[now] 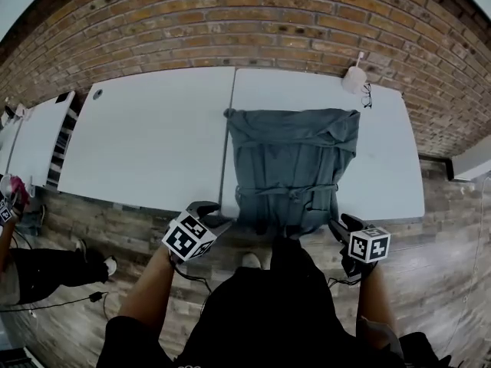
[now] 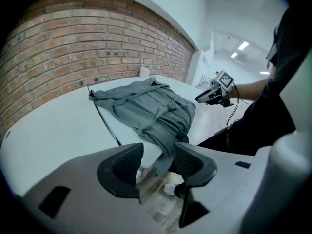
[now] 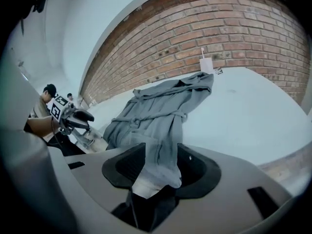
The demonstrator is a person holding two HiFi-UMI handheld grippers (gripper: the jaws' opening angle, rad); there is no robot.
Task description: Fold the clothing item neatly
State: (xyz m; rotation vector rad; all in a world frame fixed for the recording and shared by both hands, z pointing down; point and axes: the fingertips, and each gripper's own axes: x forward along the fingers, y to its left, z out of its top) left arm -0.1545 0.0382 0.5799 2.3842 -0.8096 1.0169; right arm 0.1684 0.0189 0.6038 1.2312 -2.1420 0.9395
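While the grey robe [image 1: 295,167] lies lengthwise away from us on the table [image 1: 146,136], hem overhanging the near edge, we hold left gripper [image 1: 211,213] and right gripper [image 1: 344,225] equally near its 2 corners, jaws wide, cloth between, unpinched.

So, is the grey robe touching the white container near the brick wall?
Apart. The head view shows a strip of bare table between the grey robe and the white container.

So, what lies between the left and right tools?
In the head view, the hem of the grey robe hangs over the table edge between left tool and right tool.
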